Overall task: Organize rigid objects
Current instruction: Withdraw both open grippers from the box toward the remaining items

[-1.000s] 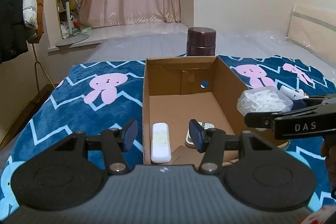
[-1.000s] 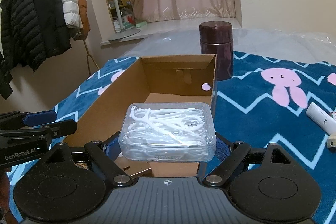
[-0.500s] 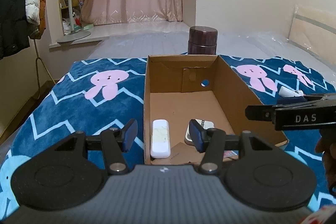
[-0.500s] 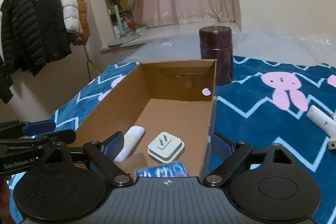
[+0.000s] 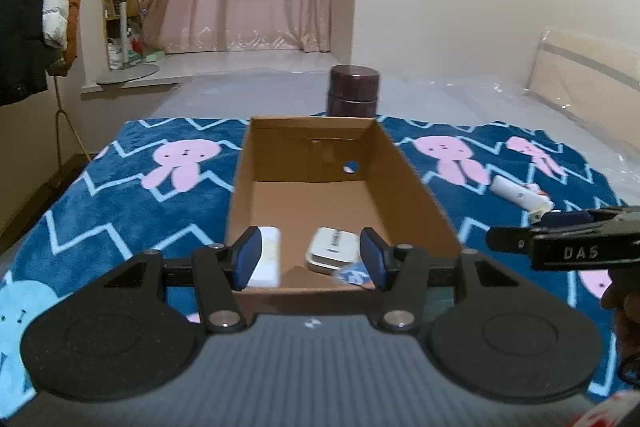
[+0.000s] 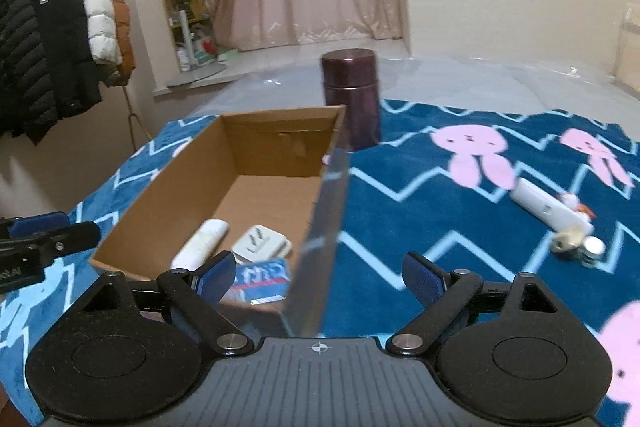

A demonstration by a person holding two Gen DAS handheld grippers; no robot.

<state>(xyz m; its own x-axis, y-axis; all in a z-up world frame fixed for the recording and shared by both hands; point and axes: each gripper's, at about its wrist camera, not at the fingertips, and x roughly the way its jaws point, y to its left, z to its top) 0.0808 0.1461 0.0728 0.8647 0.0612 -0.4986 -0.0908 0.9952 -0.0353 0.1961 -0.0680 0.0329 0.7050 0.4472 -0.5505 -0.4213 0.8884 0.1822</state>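
Note:
An open cardboard box stands on a blue blanket with pink rabbits. Inside it lie a white stick-shaped device, a white plug adapter and a blue packet at the near end. My left gripper is open and empty, just short of the box's near wall. My right gripper is open wide and empty, over the box's near right corner. It also shows at the right edge of the left wrist view.
A dark brown canister stands behind the box. On the blanket to the right lie a white oblong device and small bits beside it. A coat rack and a shelf stand at the far left.
A second ago my right gripper held a clear box of floss picks over the cardboard box; now its jaws are empty and it has shifted right. My left gripper has drawn back from the box.

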